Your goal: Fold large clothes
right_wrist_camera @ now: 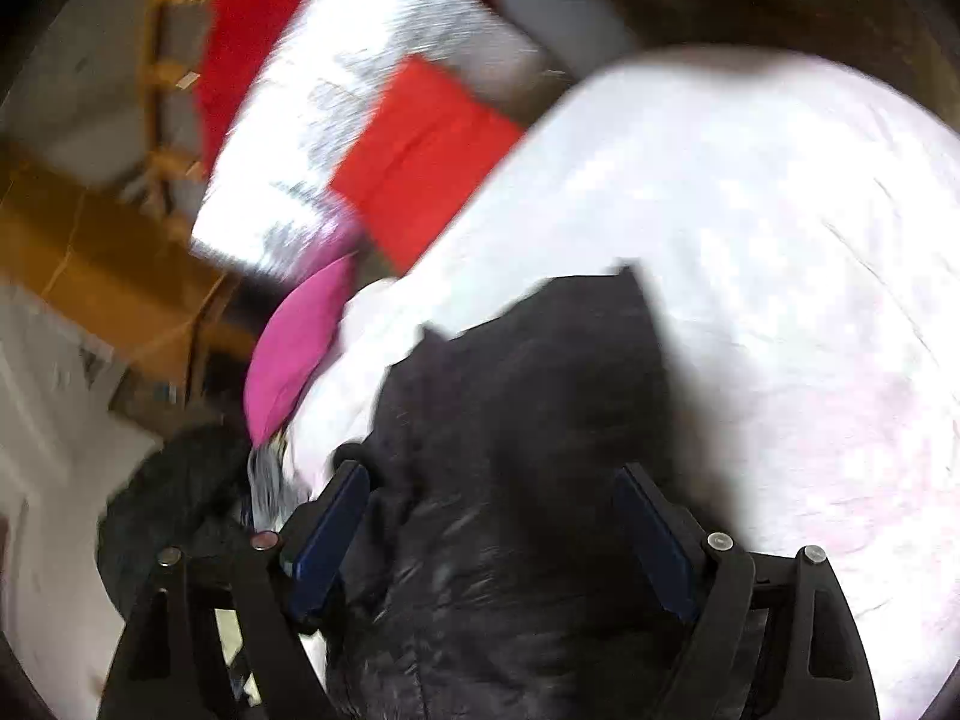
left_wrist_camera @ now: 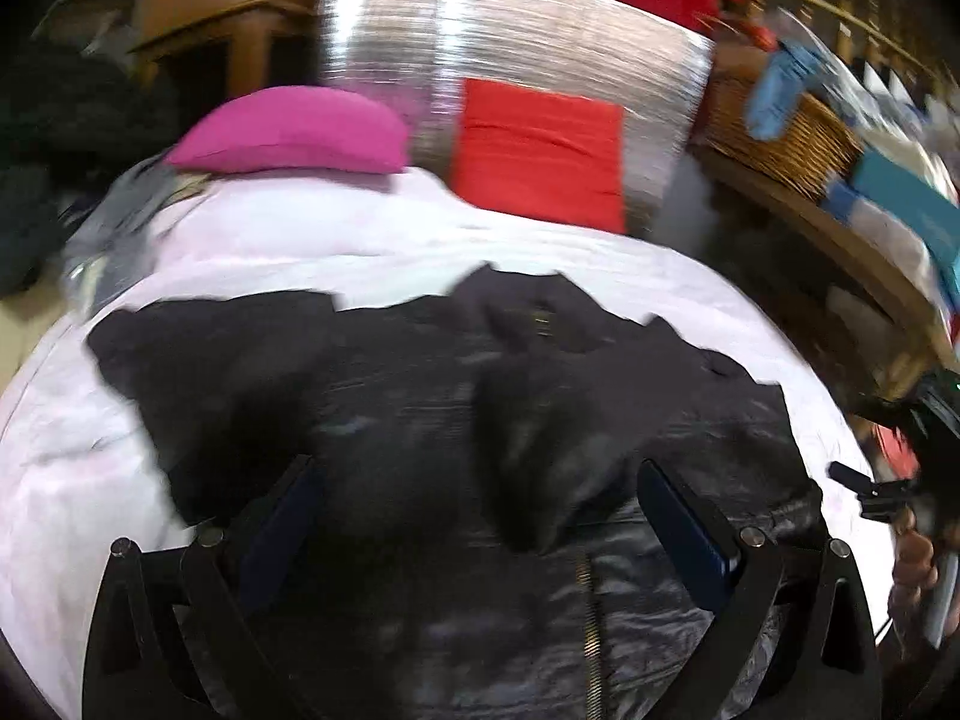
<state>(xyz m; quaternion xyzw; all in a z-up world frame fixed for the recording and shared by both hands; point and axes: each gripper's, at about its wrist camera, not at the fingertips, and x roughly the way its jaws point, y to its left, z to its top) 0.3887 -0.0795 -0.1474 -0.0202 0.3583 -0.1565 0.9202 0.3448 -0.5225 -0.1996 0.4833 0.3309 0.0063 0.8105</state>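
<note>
On the bed's pale cover, near its front edge, a dark jacket (left_wrist_camera: 420, 420) lies spread while both tongs hang above it with jaws apart.

Left to right across the bed (left_wrist_camera: 72, 468): a pink pillow (left_wrist_camera: 288, 132) and a red cushion (left_wrist_camera: 540, 150) sit at the far edge against a silvery board (left_wrist_camera: 540, 36), leaving the middle to the jacket, zip side up and flattened, probably so it can be folded. The left tongs (left_wrist_camera: 480, 516) stand open over the zip (left_wrist_camera: 591, 630), clamped on nothing; the right tongs (right_wrist_camera: 492, 528) stand equally wide over crumpled dark fabric, pressing on none of it. Only the left view shows the garment's whole width, a wicker basket (left_wrist_camera: 780, 138) on a shelf, and the other hand's tool at the right edge. Only the right view shows a dark heap (right_wrist_camera: 174, 498) off the bed's left side.
</note>
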